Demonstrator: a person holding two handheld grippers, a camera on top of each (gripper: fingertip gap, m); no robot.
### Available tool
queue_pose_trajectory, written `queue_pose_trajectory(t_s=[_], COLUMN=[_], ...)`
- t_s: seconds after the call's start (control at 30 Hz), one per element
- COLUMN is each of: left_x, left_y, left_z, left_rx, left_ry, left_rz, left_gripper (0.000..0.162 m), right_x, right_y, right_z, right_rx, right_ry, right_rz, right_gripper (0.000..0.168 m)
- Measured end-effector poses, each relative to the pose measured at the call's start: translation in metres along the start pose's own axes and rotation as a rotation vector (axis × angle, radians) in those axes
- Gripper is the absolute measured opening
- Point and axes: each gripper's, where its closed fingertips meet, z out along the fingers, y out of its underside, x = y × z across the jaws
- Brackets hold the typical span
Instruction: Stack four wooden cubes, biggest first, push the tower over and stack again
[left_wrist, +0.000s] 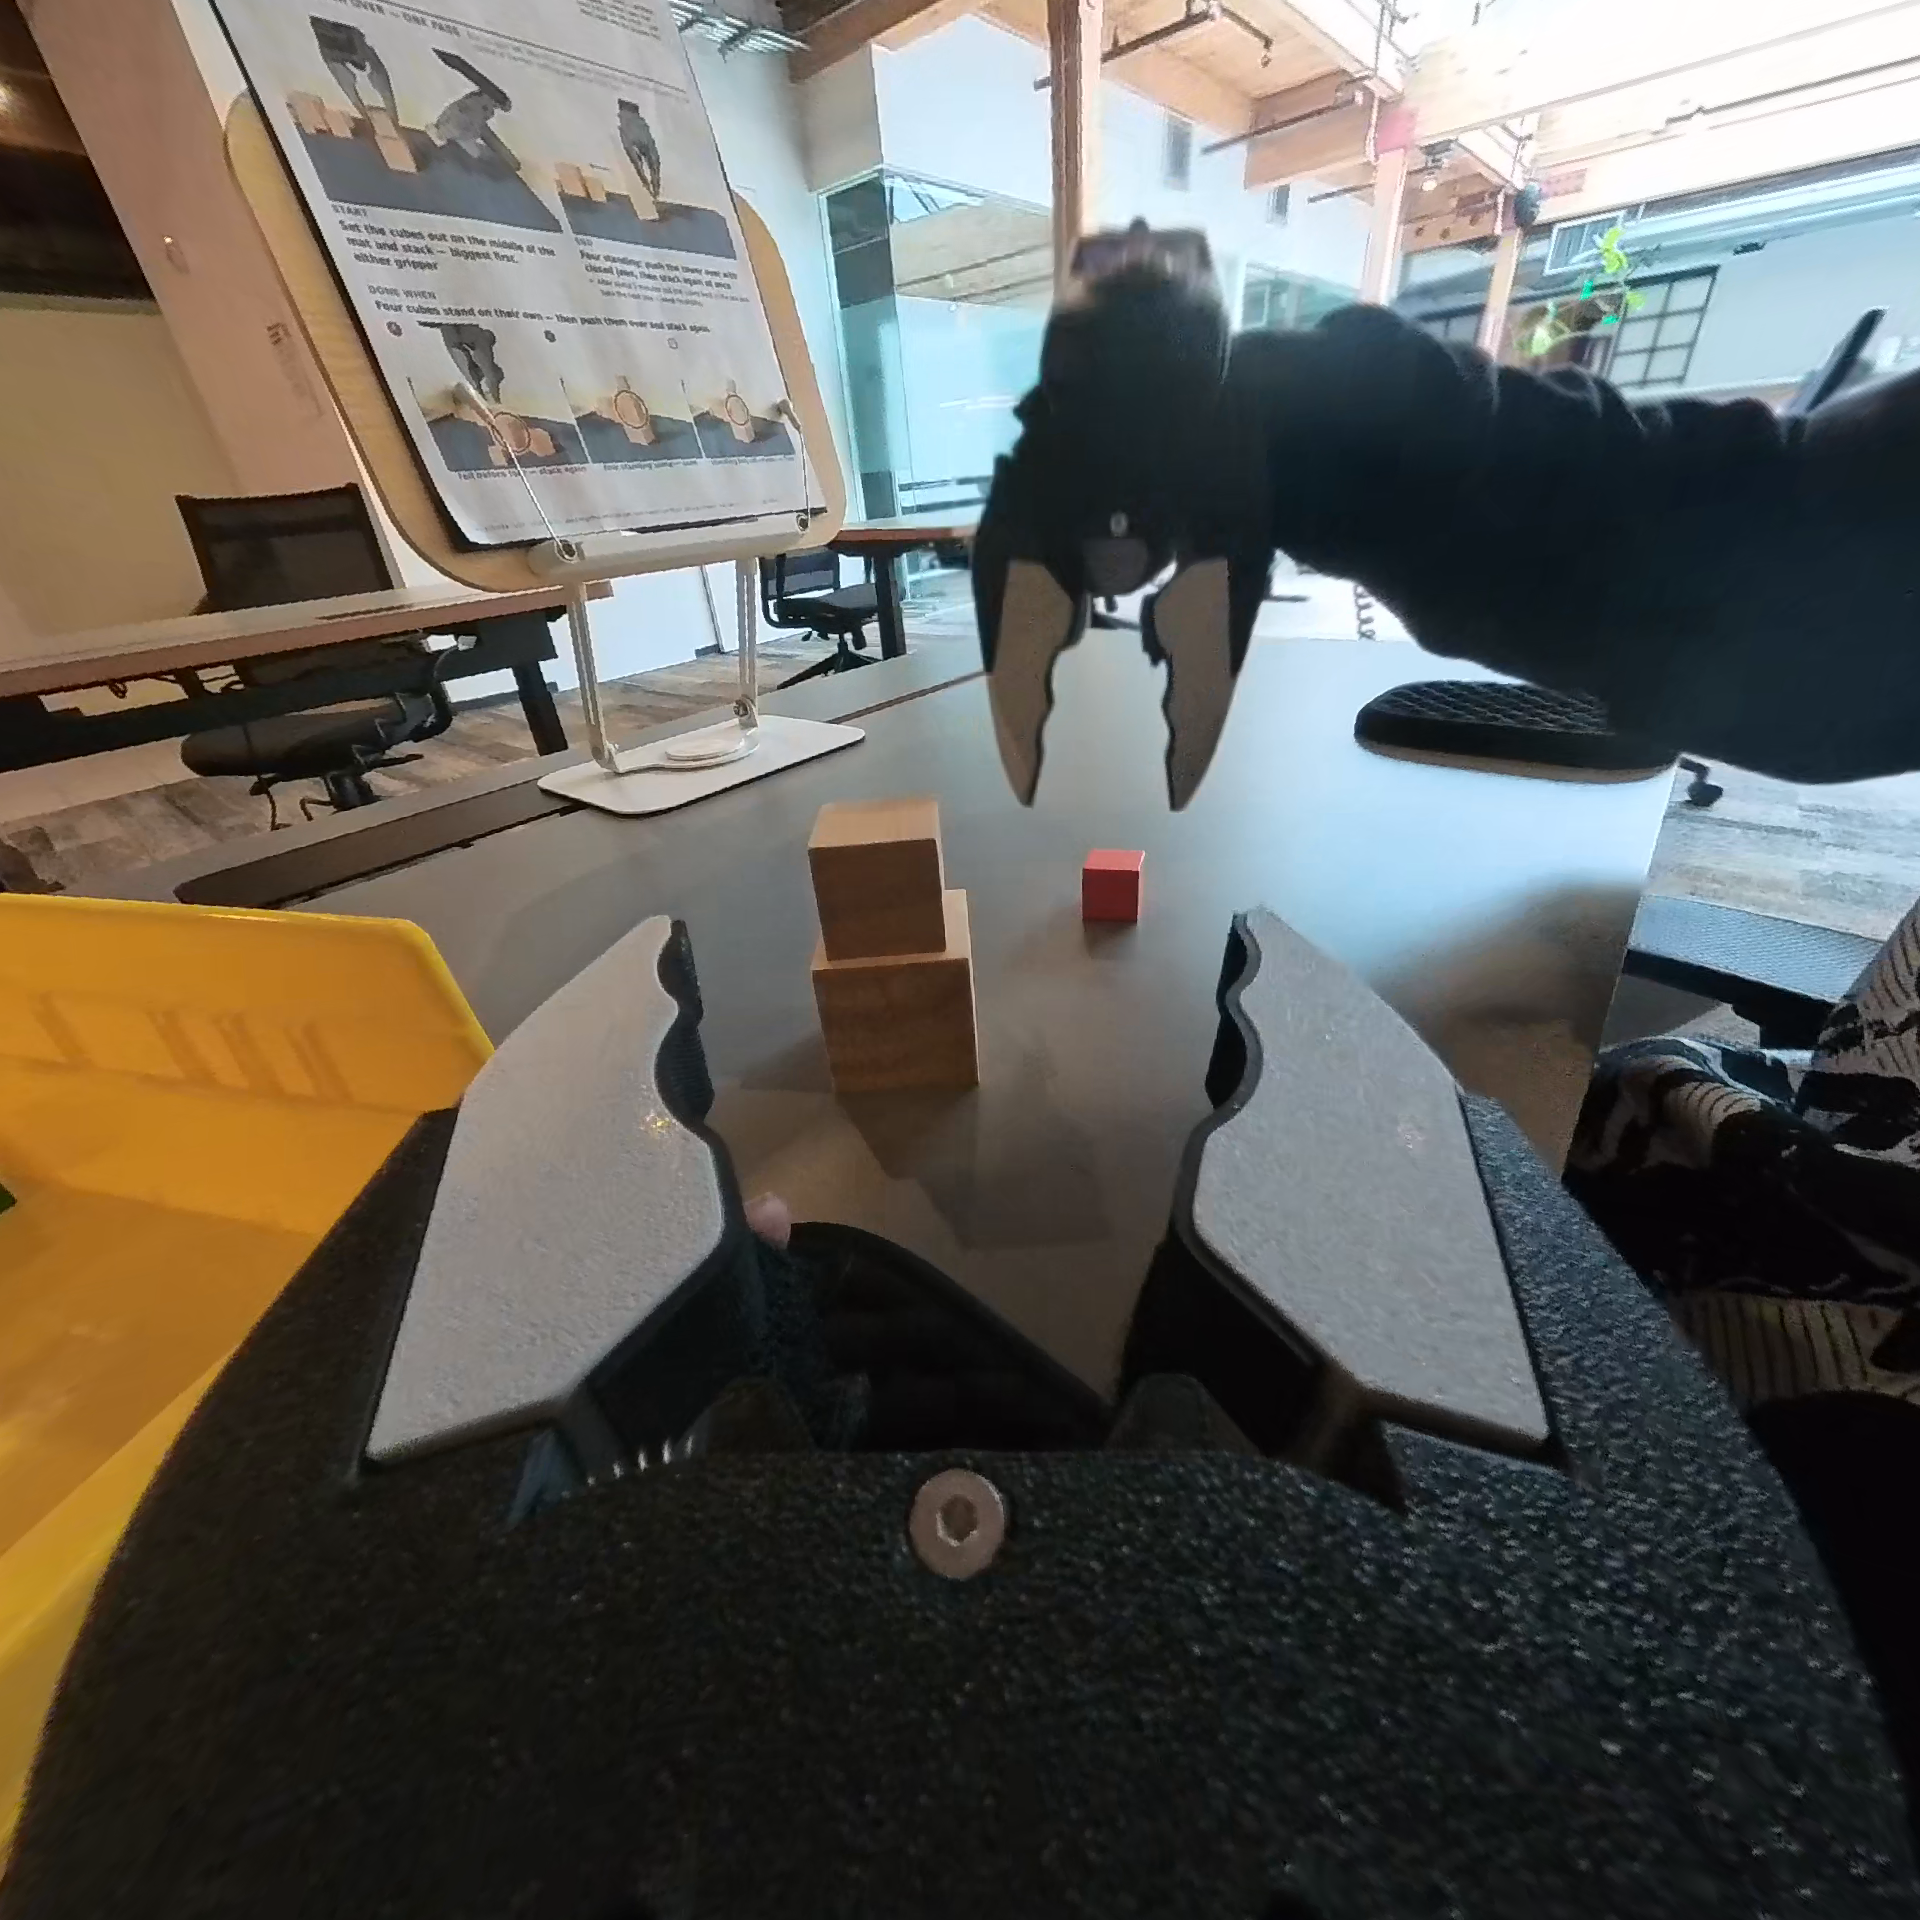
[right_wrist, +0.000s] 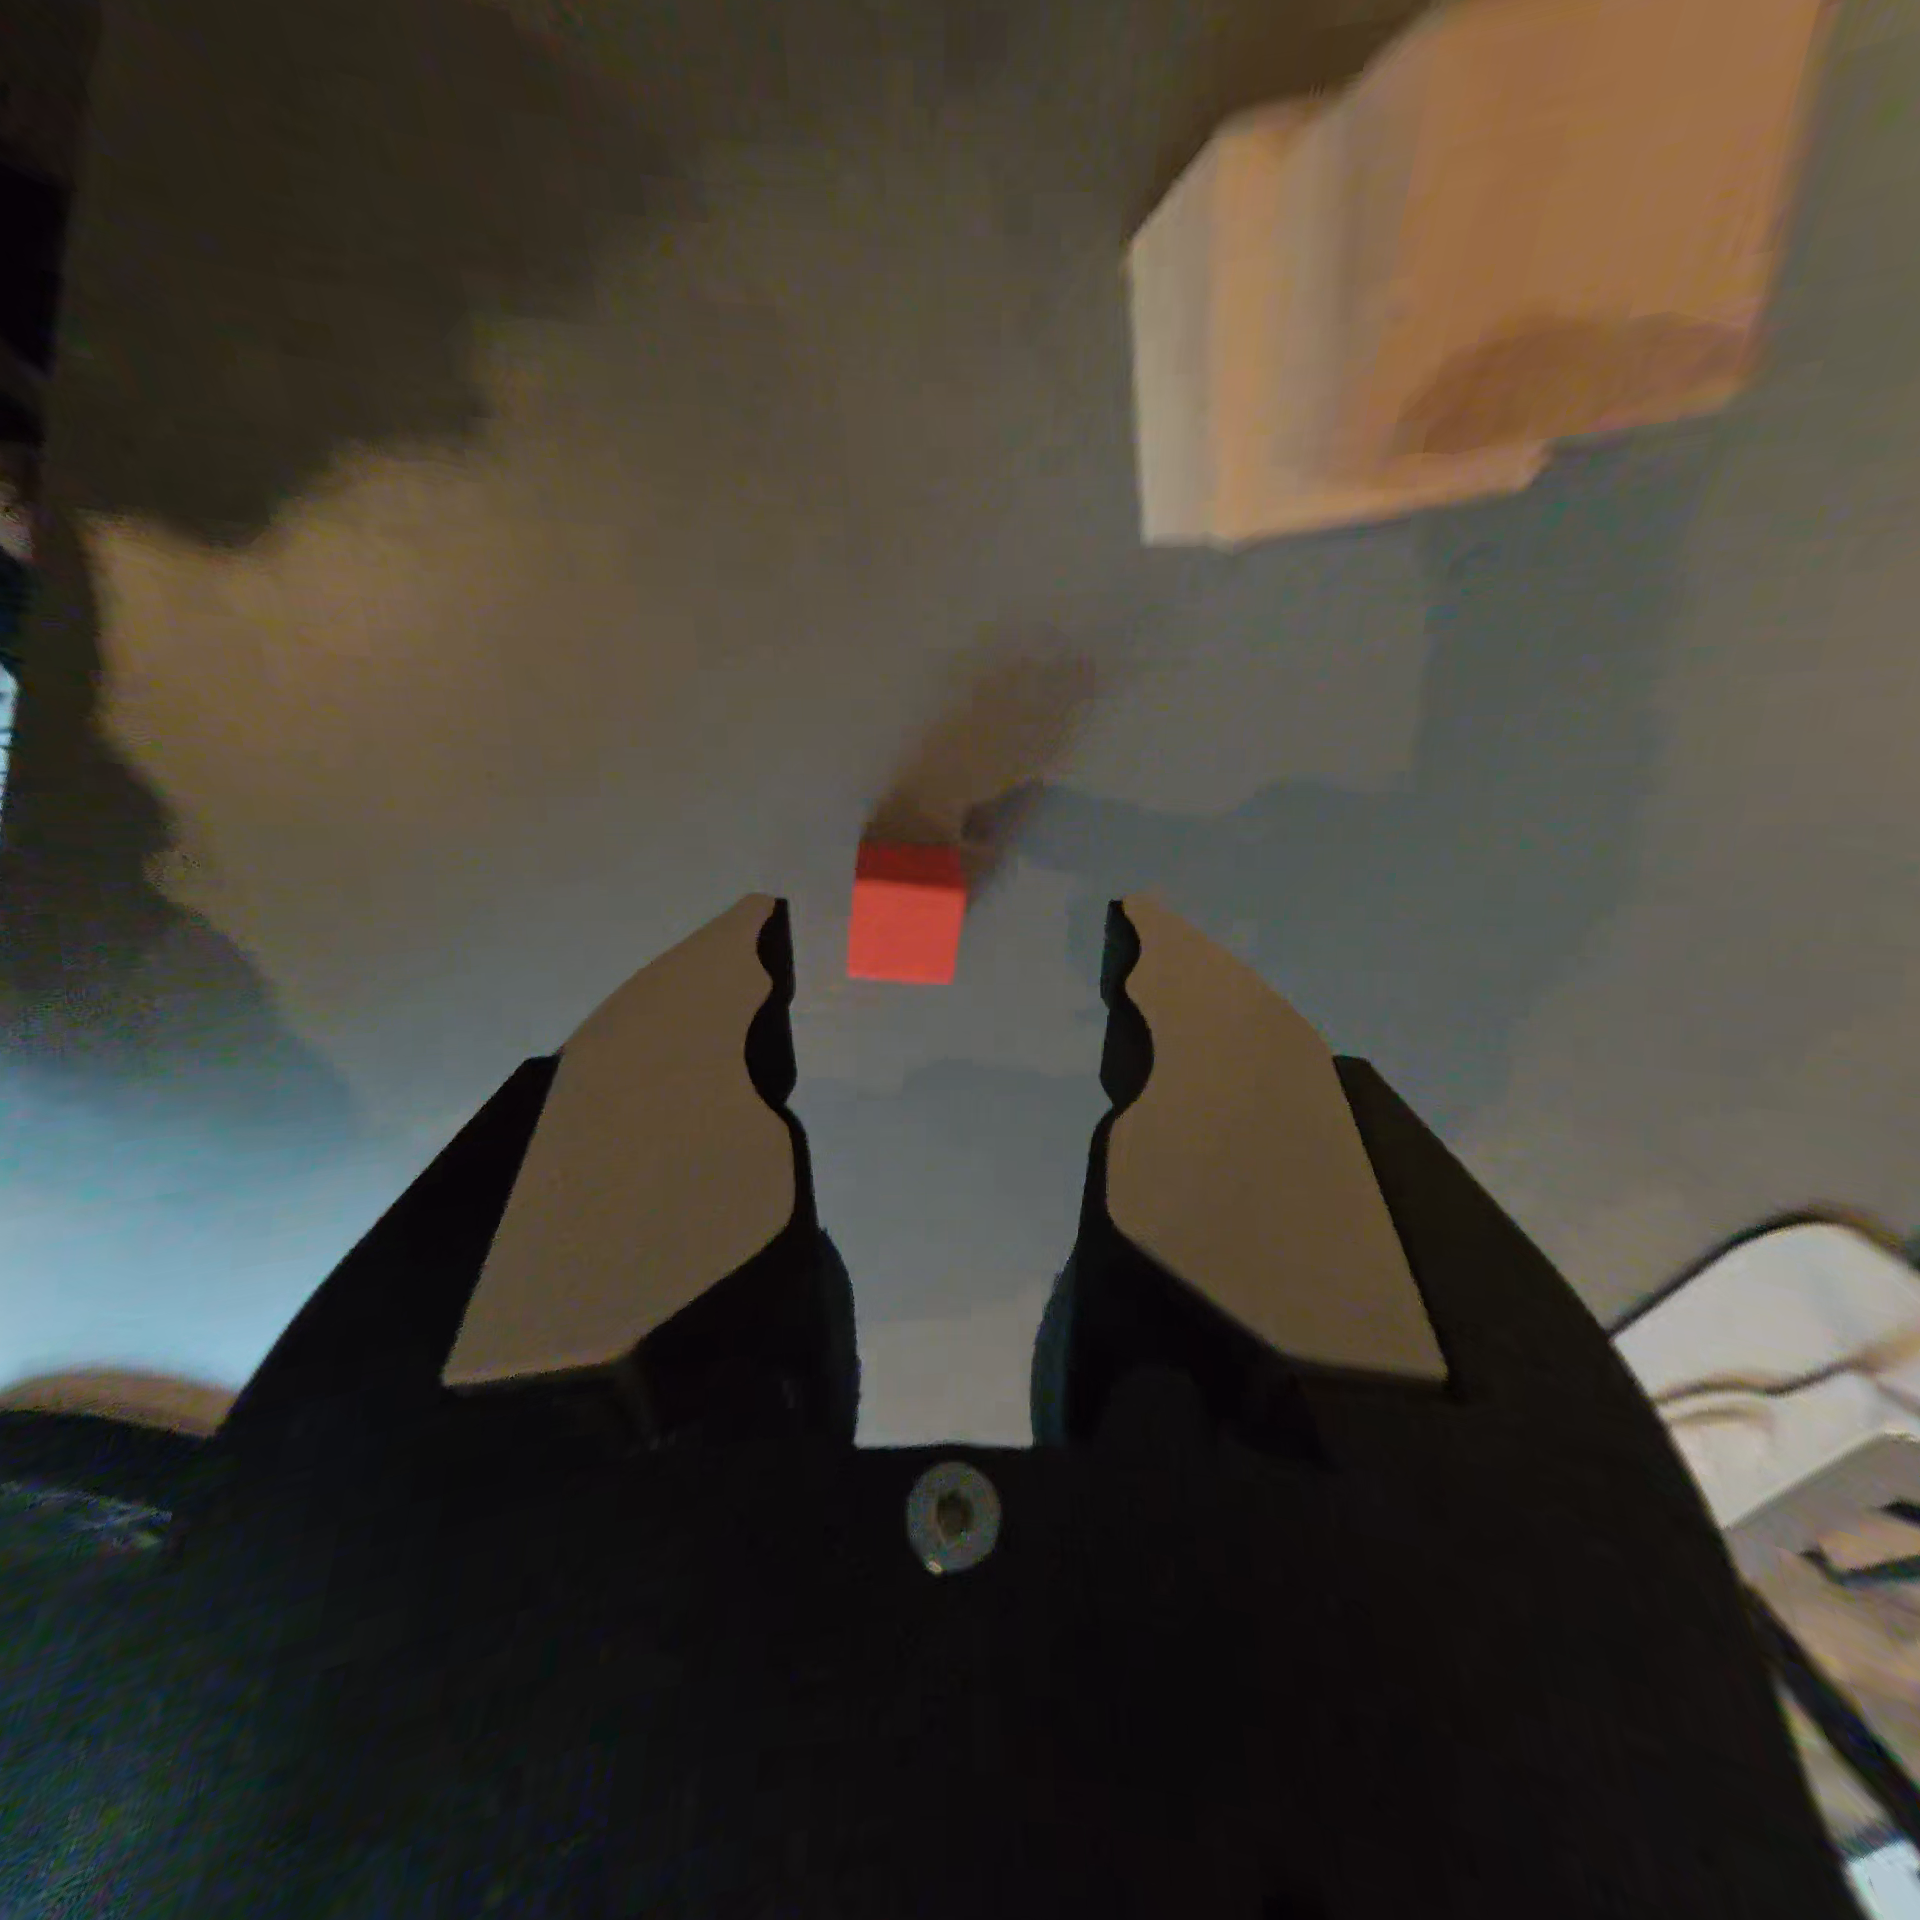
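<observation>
Left gripper (left_wrist: 956, 1039): spread, empty, low before the tower.
Tower (left_wrist: 891, 951): two wooden cubes, upper one sits off-centre; a knock could topple it.
Red cube (left_wrist: 1112, 884): alone on the table, right of tower.
Right gripper (left_wrist: 1101, 800): spread, empty, above red cube; off-centre closing could flick it away.

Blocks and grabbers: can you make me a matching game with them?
Things:
1. red block
2. small wooden block
3. big wooden block
4. right gripper

Places:
A. under another block
B. alone on the table
C. in the air, open
D. on top of another block

Pairs: 1-B, 2-D, 3-A, 4-C
</observation>
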Motion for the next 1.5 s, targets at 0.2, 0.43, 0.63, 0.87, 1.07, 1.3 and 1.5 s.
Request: queue_pose_trajectory(t_s=[0.2, 0.43, 0.63, 0.87, 1.07, 1.3, 1.5], left_x=[0.000, 0.000, 0.000, 0.000, -0.001, -0.001, -0.001], left_y=[0.000, 0.000, 0.000, 0.000, 0.000, 0.001, 0.001], left_z=[0.000, 0.000, 0.001, 0.001, 0.001, 0.001, 0.001], left_rx=[-0.001, 0.000, -0.004, -0.003, -0.004, -0.006, -0.006], left_ry=[0.000, 0.000, -0.001, -0.002, -0.005, -0.004, -0.004], left_rz=[0.002, -0.001, -0.001, -0.001, -0.003, -0.007, -0.008], left_gripper=[0.095, 0.095, 0.095, 0.095, 0.094, 0.094, 0.094], right_x=[-0.011, -0.007, 0.019, 0.051, 0.067, 0.071, 0.069], right_y=[0.026, 0.025, -0.017, -0.069, -0.083, -0.085, -0.090], right_z=[0.036, 0.034, -0.028, -0.058, -0.042, -0.034, -0.032], right_rx=[-0.042, -0.048, -0.035, 0.009, -0.004, -0.015, -0.029], right_ry=[-0.025, -0.027, 0.031, 0.047, 0.018, -0.001, -0.007], right_rz=[0.075, 0.033, -0.070, -0.163, -0.185, -0.186, -0.196], right_gripper=[0.052, 0.026, 0.026, 0.026, 0.026, 0.026, 0.026])
